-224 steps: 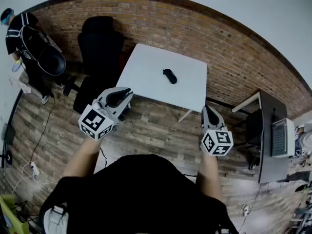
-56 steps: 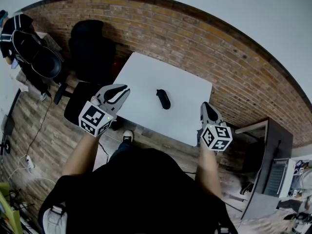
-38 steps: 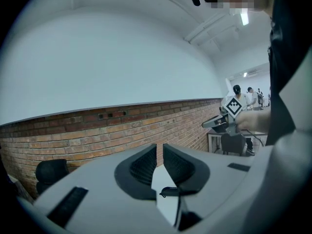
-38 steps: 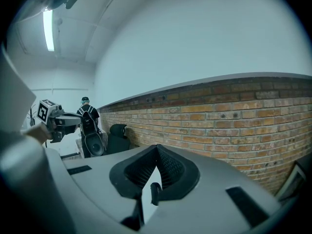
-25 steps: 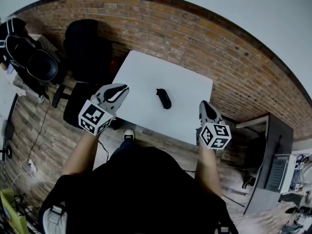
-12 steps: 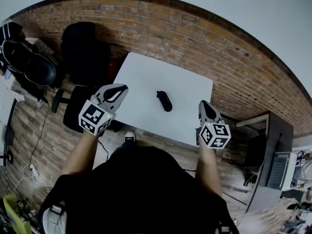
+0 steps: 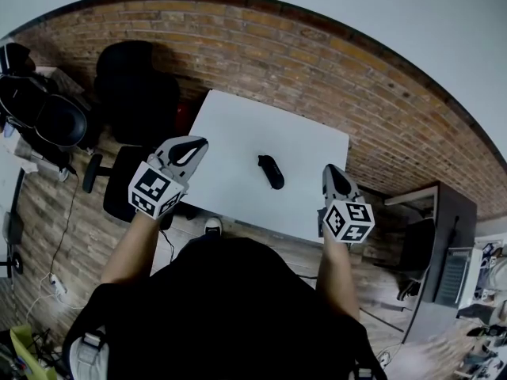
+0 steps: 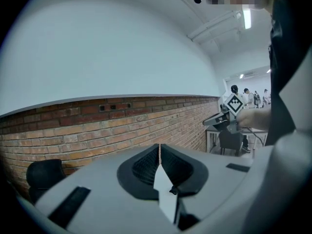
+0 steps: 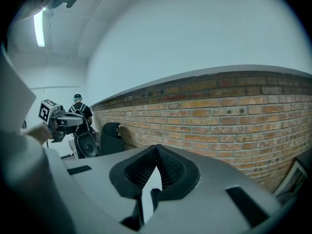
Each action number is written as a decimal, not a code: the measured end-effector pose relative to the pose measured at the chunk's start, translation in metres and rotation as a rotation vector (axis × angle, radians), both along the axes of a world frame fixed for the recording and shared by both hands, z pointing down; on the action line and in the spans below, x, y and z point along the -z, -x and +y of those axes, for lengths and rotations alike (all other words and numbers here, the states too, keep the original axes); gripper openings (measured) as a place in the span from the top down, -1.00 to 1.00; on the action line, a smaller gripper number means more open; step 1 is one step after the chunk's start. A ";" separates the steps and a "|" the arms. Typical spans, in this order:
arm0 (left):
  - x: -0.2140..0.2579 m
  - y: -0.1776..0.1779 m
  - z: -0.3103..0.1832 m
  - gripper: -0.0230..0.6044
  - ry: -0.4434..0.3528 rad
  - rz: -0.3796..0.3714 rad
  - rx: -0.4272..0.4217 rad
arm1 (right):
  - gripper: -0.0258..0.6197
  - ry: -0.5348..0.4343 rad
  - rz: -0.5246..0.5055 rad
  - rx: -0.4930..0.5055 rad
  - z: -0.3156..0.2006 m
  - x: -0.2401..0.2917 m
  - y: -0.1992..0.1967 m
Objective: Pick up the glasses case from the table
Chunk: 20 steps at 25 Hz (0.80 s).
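The black glasses case (image 7: 271, 172) lies alone on the white table (image 7: 230, 133), near its front-right part in the head view. My left gripper (image 7: 199, 141) hovers over the table's front-left corner, to the left of the case, jaws closed with nothing in them. My right gripper (image 7: 329, 169) hangs at the table's right edge, right of the case, also shut and empty. In the left gripper view the left gripper (image 8: 159, 146) has its jaws meeting on a thin line. The right gripper (image 9: 156, 148) looks the same in its own view. Neither gripper view shows the case.
A black office chair (image 7: 136, 85) stands left of the table against the brick wall (image 7: 317, 62). A dark desk (image 7: 434, 236) sits at the right. A person with a black bag (image 7: 43, 113) is at the far left. My shoe (image 7: 212, 226) shows under the table's front edge.
In the head view the table and case have drifted a little down and to the right, and the chair to the left. Both grippers stay shut and side by side.
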<state>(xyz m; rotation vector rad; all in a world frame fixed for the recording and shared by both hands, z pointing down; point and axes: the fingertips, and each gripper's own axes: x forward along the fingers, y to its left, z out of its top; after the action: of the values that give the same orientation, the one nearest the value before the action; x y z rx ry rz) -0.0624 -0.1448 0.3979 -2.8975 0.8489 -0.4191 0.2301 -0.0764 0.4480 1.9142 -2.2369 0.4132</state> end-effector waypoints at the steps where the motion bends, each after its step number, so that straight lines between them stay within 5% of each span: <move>1: -0.002 0.002 -0.004 0.86 0.003 -0.002 0.000 | 0.87 0.002 0.000 0.000 -0.004 -0.001 0.002; 20: -0.015 0.020 -0.086 0.88 0.037 0.018 -0.052 | 0.87 0.037 0.001 -0.045 -0.063 -0.011 0.027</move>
<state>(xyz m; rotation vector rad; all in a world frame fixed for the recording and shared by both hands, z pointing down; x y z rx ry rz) -0.0825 -0.2309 0.4128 -2.9543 0.7748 -0.4094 0.2032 -0.1394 0.4593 1.9480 -2.1735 0.4564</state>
